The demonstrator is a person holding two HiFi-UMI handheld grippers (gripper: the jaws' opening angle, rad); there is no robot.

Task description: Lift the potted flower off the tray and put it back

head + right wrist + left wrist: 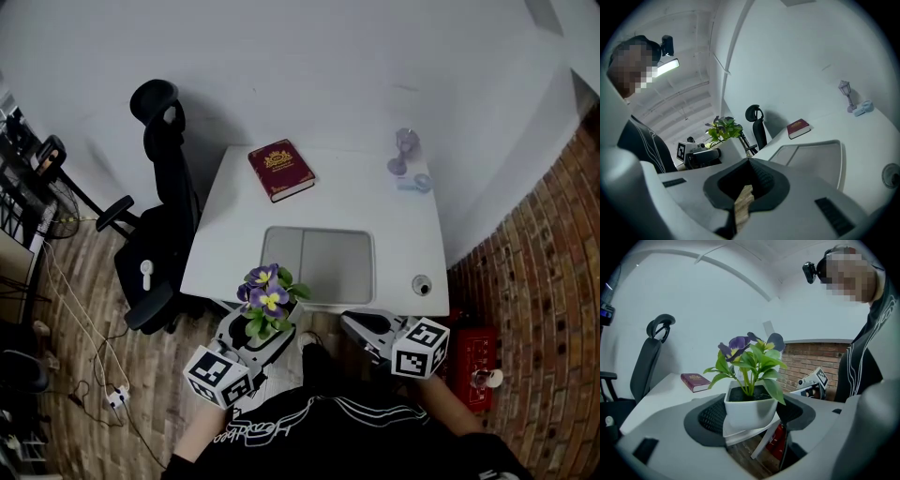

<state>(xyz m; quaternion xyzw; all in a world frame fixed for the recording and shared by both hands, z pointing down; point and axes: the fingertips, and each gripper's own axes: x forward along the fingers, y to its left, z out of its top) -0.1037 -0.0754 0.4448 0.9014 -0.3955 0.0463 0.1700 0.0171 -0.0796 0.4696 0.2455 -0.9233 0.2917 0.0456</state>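
Observation:
The potted flower (267, 300), purple and yellow blooms in a white square pot (750, 409), hangs in the air just off the near edge of the white table (225, 234). My left gripper (265, 330) is shut on the pot, with a dark pad on each side of it (712, 416). The grey tray (319, 265) lies empty on the table's near half, beyond the flower. My right gripper (361, 328) is held to the right of the flower, off the table edge, shut with nothing in it (747, 187). From the right gripper view, the flower (723, 129) shows at the left and the tray (820, 159) ahead.
A red book (280, 170) lies at the back of the table. A small lamp figurine (405, 150) stands at the back right. A round grommet (422, 285) sits right of the tray. A black office chair (159, 216) stands left of the table, a red box (473, 361) on the floor at right.

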